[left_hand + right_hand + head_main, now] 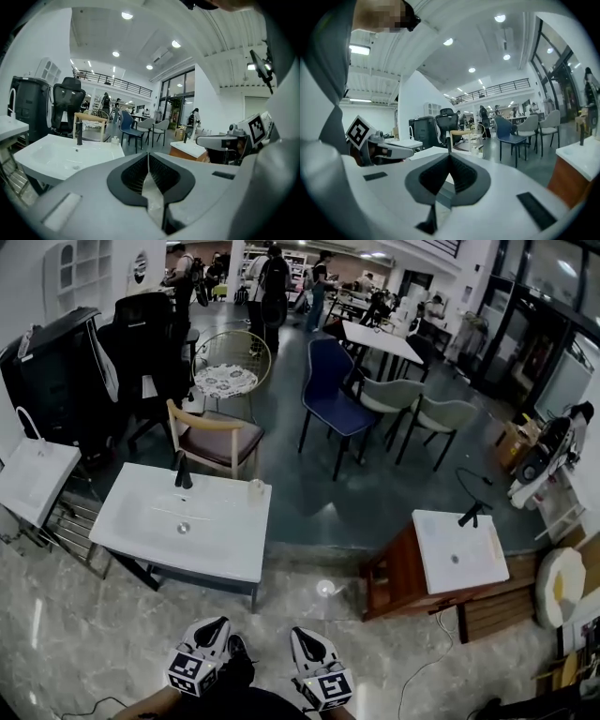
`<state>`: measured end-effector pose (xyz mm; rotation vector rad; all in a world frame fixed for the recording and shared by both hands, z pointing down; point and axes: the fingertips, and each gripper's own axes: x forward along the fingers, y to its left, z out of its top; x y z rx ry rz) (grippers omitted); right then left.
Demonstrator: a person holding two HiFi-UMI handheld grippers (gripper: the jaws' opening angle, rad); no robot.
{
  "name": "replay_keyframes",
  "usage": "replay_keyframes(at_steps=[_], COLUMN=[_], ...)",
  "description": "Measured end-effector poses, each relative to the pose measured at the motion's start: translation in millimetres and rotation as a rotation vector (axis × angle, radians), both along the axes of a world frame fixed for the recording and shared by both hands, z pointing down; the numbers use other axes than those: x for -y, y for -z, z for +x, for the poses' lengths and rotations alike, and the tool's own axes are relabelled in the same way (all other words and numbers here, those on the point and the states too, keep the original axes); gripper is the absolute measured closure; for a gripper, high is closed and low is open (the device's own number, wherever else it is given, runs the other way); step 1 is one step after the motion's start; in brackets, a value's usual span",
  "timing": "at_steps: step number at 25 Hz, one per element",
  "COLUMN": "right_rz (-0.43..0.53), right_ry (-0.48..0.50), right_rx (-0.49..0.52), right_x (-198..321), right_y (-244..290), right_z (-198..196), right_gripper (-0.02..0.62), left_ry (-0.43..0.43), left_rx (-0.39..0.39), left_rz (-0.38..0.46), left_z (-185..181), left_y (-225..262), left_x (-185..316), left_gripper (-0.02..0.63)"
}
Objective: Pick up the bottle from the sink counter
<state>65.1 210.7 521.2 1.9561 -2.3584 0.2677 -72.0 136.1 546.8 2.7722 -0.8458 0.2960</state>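
We are in the approach step: nothing is held yet and neither tool has reached the sink. The small pale translucent bottle (255,489) stands upright on the far right corner of the white rectangular sink-top desk (220,554), to the right of the slim black faucet (181,471) and apart from it. In the left gripper view the bottle sits at that same corner, well ahead of the tool.

Both tools hang low, close to our body and well short of the desk's near edge. The left gripper (217,623) has its fingers clenched together with nothing between them. The right gripper (301,635) looks the same, its dark ribbed pads meeting with nothing in the gap.

A second white sink on a brown wooden cabinet (457,549) stands off to the right; we see no bottle on it.

Next, we judge, one tool must travel forward over the basin toward the far right corner. Its fingers must spread before arrival, straddle the bottle from the sides and close gently. The bottle looks light and stands near the edge, so a nudge could tip it off.
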Motion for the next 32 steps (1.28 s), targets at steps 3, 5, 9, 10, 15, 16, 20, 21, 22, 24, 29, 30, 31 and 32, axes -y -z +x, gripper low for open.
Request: replay_keyframes(at_steps=[3, 5, 9, 10, 15, 16, 20, 21, 22, 24, 29, 30, 31, 32], right_rz=[-0.051, -0.085, -0.145, -0.158, -0.196, -0.204, -0.254, -0.262, -0.266, -0.269, -0.275, -0.278, -0.281, -0.282], right_ry=[-0.036, -0.064, -0.115, -0.125, -0.156, -0.155, -0.139, -0.137, -0.137, -0.141, -0.144, -0.145, -0.145, -0.144], right_rx=[0.087, 0.137, 0.177, 0.182, 0.222, 0.228, 0.241, 0.242, 0.242, 0.239, 0.246, 0.249, 0.254, 0.261], right_x=[39.5, 62.2, 104.0, 114.1, 157.7, 165.3, 190.6, 195.7, 200.2, 207.8, 227.3, 231.3, 235.0, 238.8], right_y=[2.1, 5.5, 4.1, 1.4, -9.9, -12.4, -25.3, -27.2, -28.4, -30.0, -33.3, -35.3, -38.2, -41.7], right_z=[18.0, 28.5, 43.7, 46.5, 51.4, 50.1, 43.6, 43.3, 44.1, 48.6, 64.5, 67.8, 71.7, 76.0], right_gripper=[0.595, 0.595, 0.595, 0.595, 0.595, 0.595, 0.595, 0.595, 0.595, 0.595, 0.595, 0.595, 0.595, 0.595], left_ry=[-0.014, -0.025, -0.026, -0.027, -0.029, -0.029, -0.002, 0.008, 0.015, 0.025, 0.022, 0.016, 0.009, 0.003], left_rx=[-0.039, -0.078, -0.110, -0.112, -0.125, -0.129, -0.164, -0.174, -0.181, -0.186, -0.180, -0.174, -0.165, -0.158], left_rz=[-0.013, -0.023, -0.036, -0.043, -0.072, -0.071, -0.051, -0.045, -0.042, -0.046, -0.060, -0.067, -0.072, -0.073], left_z=[12.2, 19.5, 25.7, 26.3, 26.1, 25.8, 19.6, 17.9, 17.1, 18.6, 32.9, 37.4, 42.3, 47.6], left_y=[8.4, 15.1, 15.9, 13.5, -2.6, -2.4, 5.2, 7.1, 7.8, 5.9, 2.6, 1.3, -0.5, -2.6], left_x=[37.4, 61.4, 109.2, 119.4, 157.8, 165.0, 191.0, 196.5, 201.4, 209.3, 227.3, 230.4, 232.7, 234.5], left_gripper=[0.597, 0.597, 0.597, 0.597, 0.597, 0.597, 0.597, 0.597, 0.597, 0.597, 0.597, 0.597, 0.597, 0.597])
